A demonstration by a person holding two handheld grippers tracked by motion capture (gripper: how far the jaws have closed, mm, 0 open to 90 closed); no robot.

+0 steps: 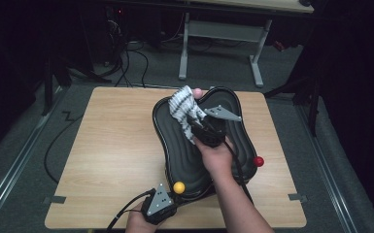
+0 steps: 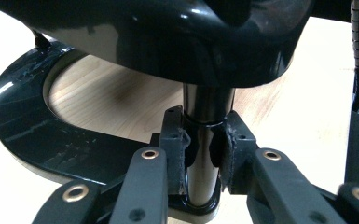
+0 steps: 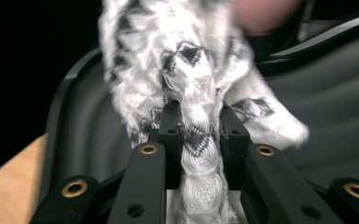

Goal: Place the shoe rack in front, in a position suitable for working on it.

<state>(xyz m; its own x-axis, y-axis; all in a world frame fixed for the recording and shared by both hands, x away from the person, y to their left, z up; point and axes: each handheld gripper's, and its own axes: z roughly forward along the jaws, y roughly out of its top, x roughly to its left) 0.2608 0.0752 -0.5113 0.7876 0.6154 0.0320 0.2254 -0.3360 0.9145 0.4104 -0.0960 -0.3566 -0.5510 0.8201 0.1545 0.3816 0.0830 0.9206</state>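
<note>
Wiping is the step in hand: the right gripper (image 1: 197, 127) presses a white cloth with dark grey pattern (image 1: 184, 108) onto the far left part of a glossy black tray (image 1: 238, 126) that stands on a wooden table (image 1: 111, 145). In the right gripper view its jaws are closed tight on a twisted fold of the cloth (image 3: 193, 116), the rest of the fabric fanning out ahead over the tray's ribbed inner surface (image 3: 335, 116). The tray is a wavy-edged piece raised on a stand, with coloured knobs around its rim: a pink one (image 1: 197, 91) at the far edge just beyond the cloth, a red one (image 1: 258, 161) at the right and a yellow one (image 1: 178, 187) at the near edge.

The left gripper (image 1: 158, 204) sits at the near edge of the table, close under the yellow knob. In the left gripper view its jaws are closed around a shiny black post (image 2: 205, 140) that rises from a curved black base (image 2: 37, 135) to the tray's underside; it seems to be steadying the stand, though how firmly it bites is hard to tell from this angle.

Judging by where the cloth lies, only the far left corner is under work. The next move likely calls for dragging the cloth back across the ribbed floor toward the near and right side, keeping it pressed flat while the left gripper holds the post against the push, so the tray does not turn or slide.
</note>
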